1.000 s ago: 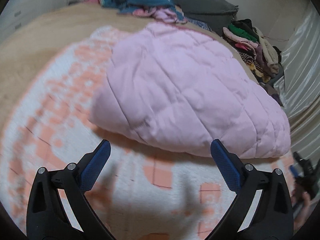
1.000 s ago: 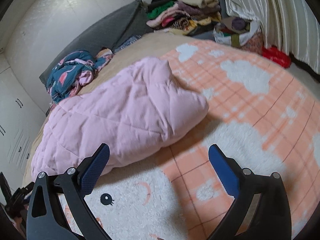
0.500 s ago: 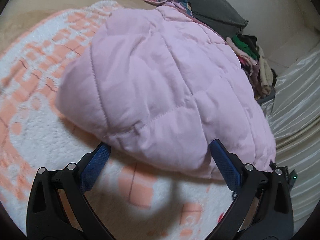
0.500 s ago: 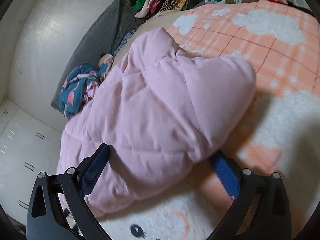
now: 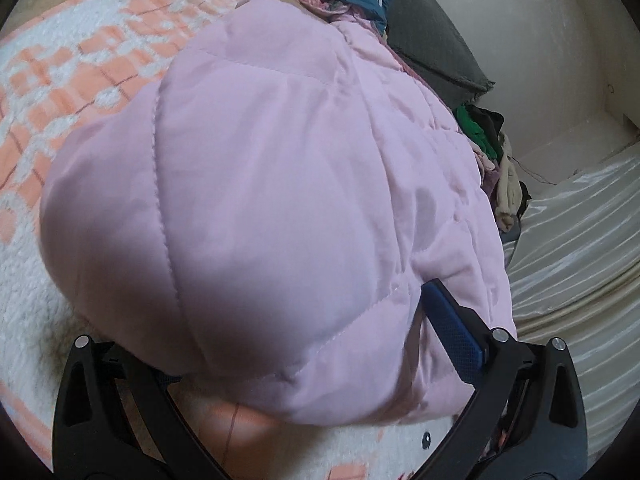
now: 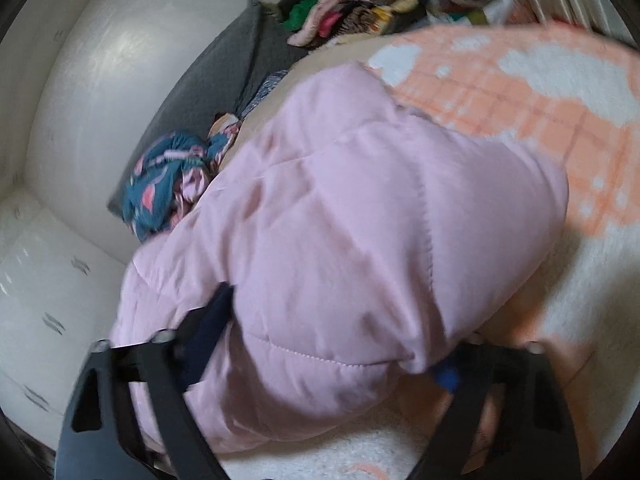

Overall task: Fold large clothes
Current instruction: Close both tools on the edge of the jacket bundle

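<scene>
A puffy pink quilted jacket (image 5: 280, 152) lies bunched on the orange-and-white fleece blanket (image 5: 60, 72) of a bed. My left gripper (image 5: 320, 288) straddles one end of it. Its jaws stand wide. The right blue pad (image 5: 452, 332) lies along the cloth, and the left pad is hidden under the bulge. My right gripper (image 6: 332, 320) is at the jacket's (image 6: 360, 208) other end with its jaws closing. The dark left finger (image 6: 208, 328) dents a fold, and the blue right pad (image 6: 446, 376) is mostly buried under the hem.
A blue patterned garment (image 6: 164, 184) and a grey pillow (image 6: 224, 92) lie behind the jacket against the white wall. A heap of mixed clothes (image 6: 352, 12) sits at the bed's head. A pale curtain (image 5: 572, 240) hangs along the bed's side.
Both grippers have moved in from the bare blanket onto the jacket, which now fills the space between their fingers. The right gripper's jaws have narrowed on the cloth.
</scene>
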`<state>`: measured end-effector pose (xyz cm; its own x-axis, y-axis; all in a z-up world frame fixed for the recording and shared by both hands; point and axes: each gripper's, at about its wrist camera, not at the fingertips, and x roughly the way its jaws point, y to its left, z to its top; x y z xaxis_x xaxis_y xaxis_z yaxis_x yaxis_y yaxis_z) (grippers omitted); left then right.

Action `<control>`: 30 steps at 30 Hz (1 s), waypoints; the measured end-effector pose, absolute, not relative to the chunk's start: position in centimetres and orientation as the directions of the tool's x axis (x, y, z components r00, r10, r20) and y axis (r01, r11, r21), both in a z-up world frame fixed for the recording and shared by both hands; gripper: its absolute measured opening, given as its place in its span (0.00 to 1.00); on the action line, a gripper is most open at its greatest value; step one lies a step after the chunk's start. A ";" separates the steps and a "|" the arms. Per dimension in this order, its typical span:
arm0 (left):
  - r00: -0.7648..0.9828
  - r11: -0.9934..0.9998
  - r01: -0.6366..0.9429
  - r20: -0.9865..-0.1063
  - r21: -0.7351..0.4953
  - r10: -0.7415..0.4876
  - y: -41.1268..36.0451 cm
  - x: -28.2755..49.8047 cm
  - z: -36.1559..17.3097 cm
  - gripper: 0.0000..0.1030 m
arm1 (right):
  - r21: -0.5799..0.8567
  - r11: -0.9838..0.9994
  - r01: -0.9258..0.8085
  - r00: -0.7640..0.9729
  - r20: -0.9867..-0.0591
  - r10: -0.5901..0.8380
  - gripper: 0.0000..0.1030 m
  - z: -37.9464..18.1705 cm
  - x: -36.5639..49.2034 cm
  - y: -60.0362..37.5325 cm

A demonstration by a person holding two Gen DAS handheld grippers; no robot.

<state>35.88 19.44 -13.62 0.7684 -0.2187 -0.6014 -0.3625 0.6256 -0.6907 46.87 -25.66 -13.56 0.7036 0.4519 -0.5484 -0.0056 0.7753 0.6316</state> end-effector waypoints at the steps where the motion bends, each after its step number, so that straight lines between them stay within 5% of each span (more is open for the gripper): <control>1: 0.769 0.633 -0.362 -0.603 -0.685 -0.213 19.3 36.0 -13.6 0.91 | 0.592 0.805 -0.031 0.705 -0.558 0.438 0.60 -13.0 46.7 -25.2; 10: 0.761 0.797 -0.327 -0.641 -0.508 -0.097 16.7 36.3 -10.6 0.43 | 0.342 0.931 -0.124 0.712 -0.623 0.324 0.41 -10.5 46.0 -21.5; 19: 0.756 0.853 -0.305 -0.653 -0.423 -0.054 16.0 36.1 -8.8 0.31 | 0.229 0.961 -0.155 0.720 -0.640 0.269 0.36 -9.6 45.2 -19.9; 30: 0.759 0.908 -0.285 -0.651 -0.307 0.018 14.3 34.4 -5.8 0.29 | 0.145 0.967 -0.208 0.755 -0.605 0.253 0.32 -7.5 42.2 -19.9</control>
